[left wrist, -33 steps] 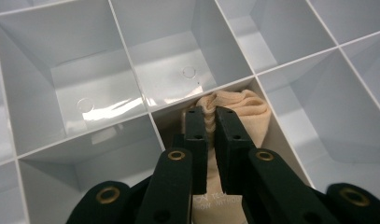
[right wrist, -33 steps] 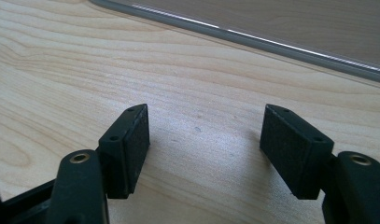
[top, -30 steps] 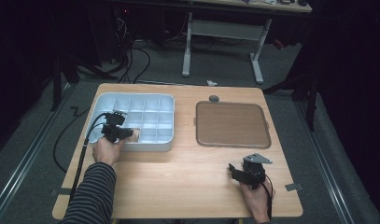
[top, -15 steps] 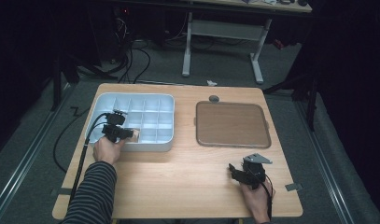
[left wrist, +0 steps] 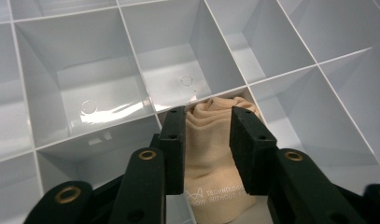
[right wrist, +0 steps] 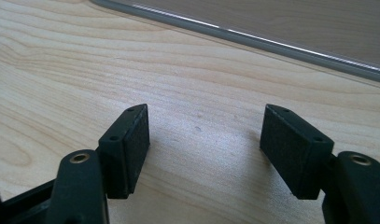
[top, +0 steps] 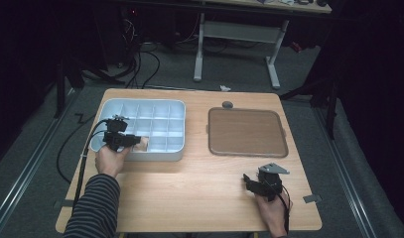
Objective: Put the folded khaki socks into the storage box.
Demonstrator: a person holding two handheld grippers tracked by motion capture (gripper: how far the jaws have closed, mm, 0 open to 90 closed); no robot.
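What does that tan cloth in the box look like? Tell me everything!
The cloth is soft, tan fabric, bunched into wrinkly folds, with small pale printed letters near its lower end. It sits tucked in one compartment of the pale divided box, in the row nearest the person. The left gripper has just been opening; its black fingers stand on either side of the cloth, close beside it.

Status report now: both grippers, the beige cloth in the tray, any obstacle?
Left gripper jaws just opening, beige cloth between them, inside a front compartment of divided tray. Right gripper open, empty, over table. No obstacle.
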